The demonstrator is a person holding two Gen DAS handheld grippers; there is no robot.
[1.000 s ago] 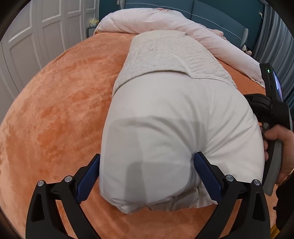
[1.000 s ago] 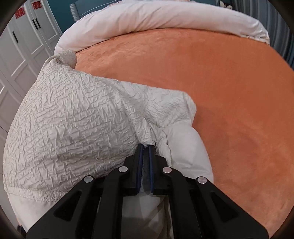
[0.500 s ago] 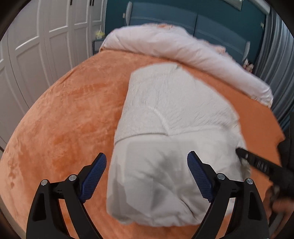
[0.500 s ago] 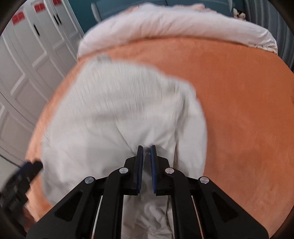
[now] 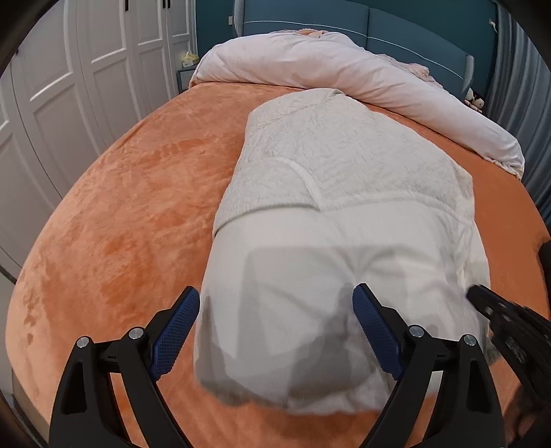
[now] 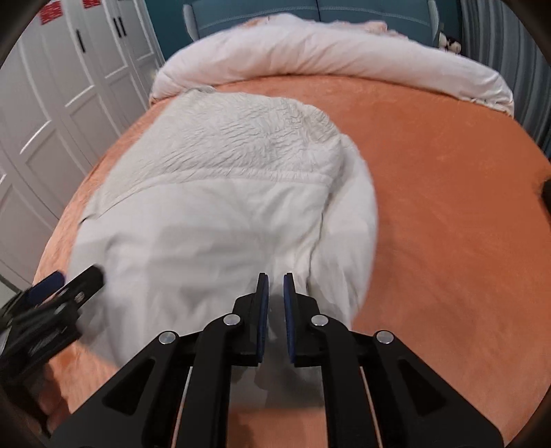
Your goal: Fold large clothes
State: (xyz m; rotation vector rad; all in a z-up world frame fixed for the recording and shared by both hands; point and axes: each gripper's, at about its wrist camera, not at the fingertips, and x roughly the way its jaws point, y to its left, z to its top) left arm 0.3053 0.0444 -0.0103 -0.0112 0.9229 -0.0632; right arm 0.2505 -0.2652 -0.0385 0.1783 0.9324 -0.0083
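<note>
Down the middle of the bed [image 5: 113,213], on its orange plush cover, lies my large white garment [image 5: 330,220], folded into a long, thick bundle that runs from the near edge of the bed up toward the headboard. Its far half shows a crinkled, textured fabric; its near half is smooth and puffy, and a seam crosses between the two. The near end bulges up right in front of me.

My left gripper [image 5: 275,324] hangs over that near end with its jaws spread wide. The blue pads [image 5: 175,331] stand either side of the smooth fabric and I see neither one pressing in, so nothing is held here.

My right gripper [image 6: 274,303] sits at the bundle's right side, close to the near edge of the bed. Its jaws stand only a narrow slit apart, and they are opening. White cloth shows behind the slit, but the picture is blurred and I see no fold pinched between the pads [image 6: 262,310].

Each view catches the other tool: the right one pokes in at the lower right of the left wrist view, the left one at the lower left of the right wrist view.

Beyond the garment, a pale rolled duvet [image 5: 344,79] lies along the head edge of the bed, against the teal headboard [image 5: 396,31]. White panelled wardrobe doors [image 5: 69,79] line the left side of the bed.
</note>
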